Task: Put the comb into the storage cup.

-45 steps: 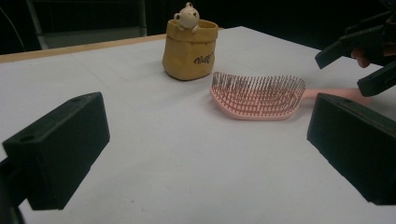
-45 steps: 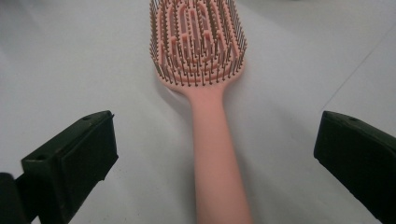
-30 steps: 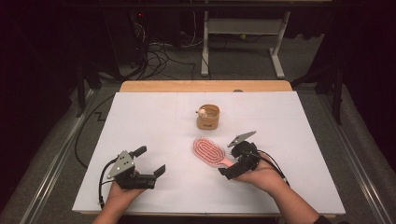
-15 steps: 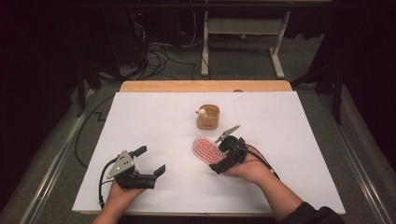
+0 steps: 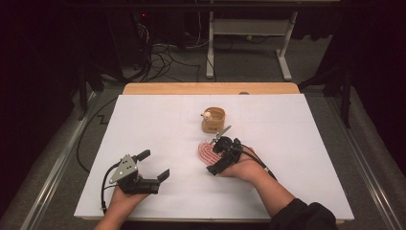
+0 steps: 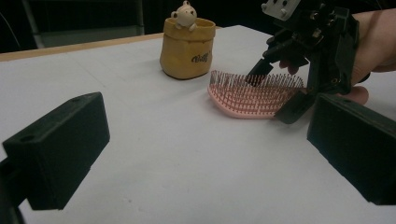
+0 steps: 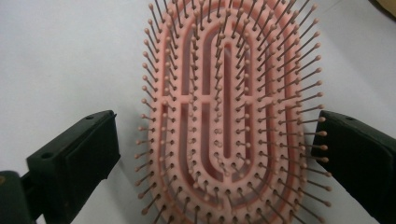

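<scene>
Hairbrush (image 7: 229,116) lies bristles-up on the white table (image 5: 143,124), centre of the high view, between the right gripper's (image 5: 221,154) spread jaws. It looks light, stiff plastic, with springy pins that could deflect the pads; the smooth oval rim on either side seems the best place to clamp. Lower left of the high view, the left gripper (image 5: 149,170) rests idle, jaws parted, holding nothing. Just beyond the brush stands a tan pouch-shaped cup (image 5: 213,120) with a small bear figure (image 6: 183,11) on its rim; a forward lift could knock it.
</scene>
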{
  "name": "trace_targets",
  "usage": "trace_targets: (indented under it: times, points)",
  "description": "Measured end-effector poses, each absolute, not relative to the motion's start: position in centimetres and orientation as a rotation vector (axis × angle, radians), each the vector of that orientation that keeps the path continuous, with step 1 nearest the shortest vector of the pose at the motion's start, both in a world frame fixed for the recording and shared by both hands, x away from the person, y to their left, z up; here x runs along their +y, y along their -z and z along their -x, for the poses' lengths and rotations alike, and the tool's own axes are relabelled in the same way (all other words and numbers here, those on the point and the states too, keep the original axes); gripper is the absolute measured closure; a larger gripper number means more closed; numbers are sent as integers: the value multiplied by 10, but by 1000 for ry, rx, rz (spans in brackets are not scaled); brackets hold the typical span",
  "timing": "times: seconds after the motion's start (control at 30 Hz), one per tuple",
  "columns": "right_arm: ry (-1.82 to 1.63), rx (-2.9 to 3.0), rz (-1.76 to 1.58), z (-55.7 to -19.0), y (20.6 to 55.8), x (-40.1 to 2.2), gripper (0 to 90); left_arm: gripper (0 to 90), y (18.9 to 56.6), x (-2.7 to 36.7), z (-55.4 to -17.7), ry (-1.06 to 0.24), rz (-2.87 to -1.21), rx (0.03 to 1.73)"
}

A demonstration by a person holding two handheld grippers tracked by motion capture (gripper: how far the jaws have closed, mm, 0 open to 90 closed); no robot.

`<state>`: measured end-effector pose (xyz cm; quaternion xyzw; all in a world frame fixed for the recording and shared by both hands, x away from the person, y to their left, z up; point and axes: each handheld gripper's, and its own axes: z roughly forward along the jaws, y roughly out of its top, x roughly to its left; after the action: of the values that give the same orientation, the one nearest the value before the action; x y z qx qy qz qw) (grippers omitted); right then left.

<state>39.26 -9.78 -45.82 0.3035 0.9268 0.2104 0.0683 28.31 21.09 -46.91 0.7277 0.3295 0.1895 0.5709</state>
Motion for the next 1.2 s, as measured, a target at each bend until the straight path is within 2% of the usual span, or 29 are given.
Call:
trace_targets:
  times: [0.57, 0.63, 0.67, 0.7, 1.2]
  points:
    - [-607, 2769, -899, -393, 461, -94, 45, 0, 468, 211, -282, -446, -1703, 770]
    - [-610, 2769, -896, -393, 460, -95, 82, 0, 468, 211, -282, -444, -1704, 771]
    - [-621, 2764, -885, -391, 459, -95, 159, 0, 469, 211, -282, -443, -1705, 771]
    - [-622, 2765, -888, -390, 457, -94, 190, 0, 469, 211, -282, -443, -1705, 770]
    - [-618, 2777, -882, -391, 457, -95, 197, 0, 469, 210, -281, -435, -1703, 774]
